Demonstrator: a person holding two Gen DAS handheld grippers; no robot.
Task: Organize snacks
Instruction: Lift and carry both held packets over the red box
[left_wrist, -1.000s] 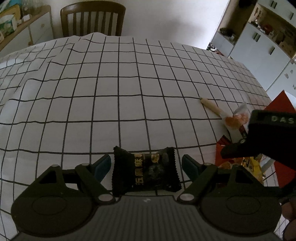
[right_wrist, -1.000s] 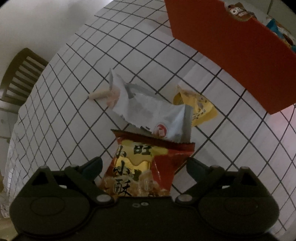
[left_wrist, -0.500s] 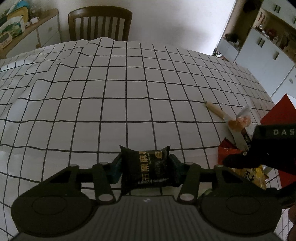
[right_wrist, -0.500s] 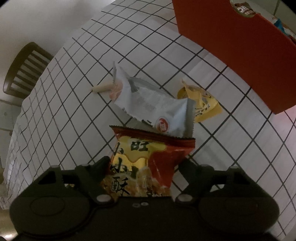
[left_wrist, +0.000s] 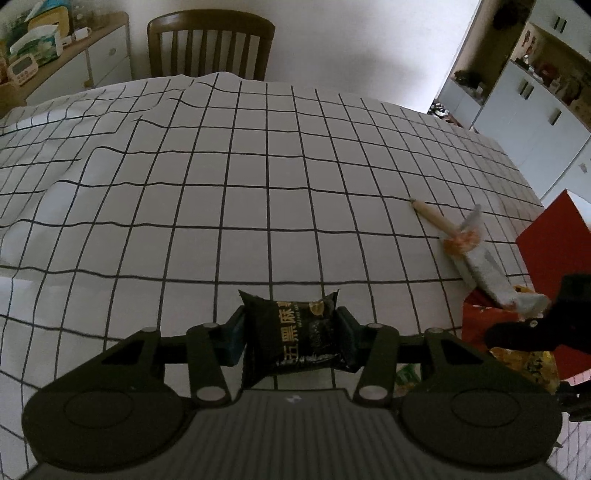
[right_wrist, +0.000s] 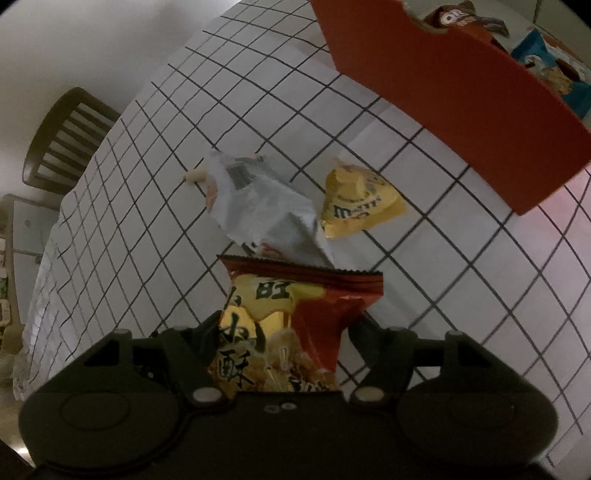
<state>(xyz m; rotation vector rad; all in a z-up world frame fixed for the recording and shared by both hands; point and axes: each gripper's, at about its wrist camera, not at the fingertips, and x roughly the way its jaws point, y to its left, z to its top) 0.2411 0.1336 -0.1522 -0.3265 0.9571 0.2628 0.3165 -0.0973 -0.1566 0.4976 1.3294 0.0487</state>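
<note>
My left gripper is shut on a black snack packet with gold print, held just above the checked tablecloth. In the right wrist view my right gripper has its jaws closing on a red and yellow snack bag, and the fingers press both of its sides. Beyond that bag lie a white crumpled packet and a yellow packet. A red box holding several snacks stands at the upper right. The right gripper body shows at the right edge of the left wrist view.
A thin beige stick snack lies by the white packet. A wooden chair stands at the table's far side. A sideboard is at the back left and white cupboards at the back right.
Both grippers went from wide open to closed: the left on the black packet, the right on the red and yellow bag. The right hand shifted with its bag, and the white packet now looks more crumpled.
</note>
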